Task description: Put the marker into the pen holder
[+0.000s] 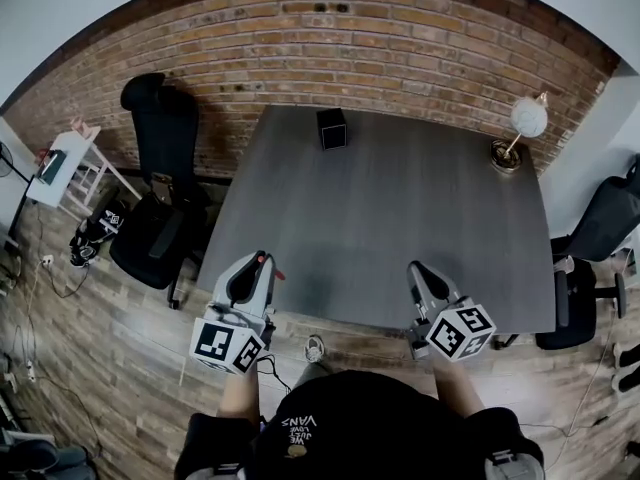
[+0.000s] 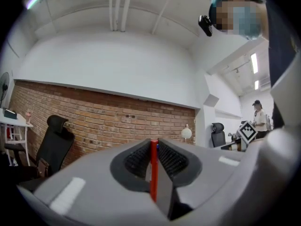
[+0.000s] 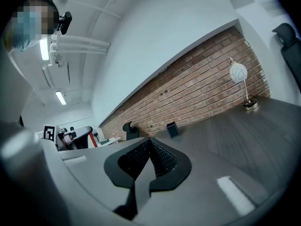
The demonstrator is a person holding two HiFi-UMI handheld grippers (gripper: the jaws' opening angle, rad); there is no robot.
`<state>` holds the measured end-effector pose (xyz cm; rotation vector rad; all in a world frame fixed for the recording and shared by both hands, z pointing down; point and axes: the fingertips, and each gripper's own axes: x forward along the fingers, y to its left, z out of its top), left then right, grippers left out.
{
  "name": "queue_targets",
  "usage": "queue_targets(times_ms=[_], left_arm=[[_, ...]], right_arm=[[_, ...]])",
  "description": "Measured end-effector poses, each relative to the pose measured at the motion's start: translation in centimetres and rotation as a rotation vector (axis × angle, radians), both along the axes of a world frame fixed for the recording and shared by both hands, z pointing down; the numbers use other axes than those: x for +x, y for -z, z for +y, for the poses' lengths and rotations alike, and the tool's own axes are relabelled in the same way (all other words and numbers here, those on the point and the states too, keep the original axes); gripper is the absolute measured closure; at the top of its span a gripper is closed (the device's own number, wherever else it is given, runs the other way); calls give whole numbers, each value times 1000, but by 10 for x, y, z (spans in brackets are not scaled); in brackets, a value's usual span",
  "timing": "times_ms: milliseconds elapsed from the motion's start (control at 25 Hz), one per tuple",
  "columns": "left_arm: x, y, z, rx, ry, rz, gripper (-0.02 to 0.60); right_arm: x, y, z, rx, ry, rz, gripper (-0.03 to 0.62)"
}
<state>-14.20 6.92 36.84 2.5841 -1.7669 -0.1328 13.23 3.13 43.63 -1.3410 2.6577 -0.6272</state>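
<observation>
1. The left hand-held gripper (image 2: 153,142) is clenched on a red marker (image 2: 153,173). The marker sits tight between the two dark pads.
2. The marker's long side seems to run the same way as the jaws, with its end poking out at the front. This is hard to tell for sure.
3. The right hand-held gripper (image 3: 149,142) is squeezed closed with nothing in it. It hangs over the near edge of the gray counter (image 1: 400,218).
4. The pen holder (image 1: 332,128) is a small black box. It stands at the far side of the counter, by the brick wall.
5. From the left hand-held gripper, the pen holder is straight ahead and a little to the right, well apart.
6. The marker likely has to go forward over the counter and then tip end-down over the opening of the holder.
</observation>
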Motion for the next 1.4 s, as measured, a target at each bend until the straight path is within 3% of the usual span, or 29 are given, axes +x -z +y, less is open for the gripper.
queue_targets(times_ms=[640,960,1400], left_arm=[[-73,28,-119,34,-223,-4,482],[-72,42,-161,62,-283,-19,482],[-40,75,-236,103,-318,-82,482]], right_arm=[[-64,-2,-55,-23,-218,-11,592],[-63,-16,-71,-60,-255,-3,592],[-52,-26,-127,-89,-196,-15,592]])
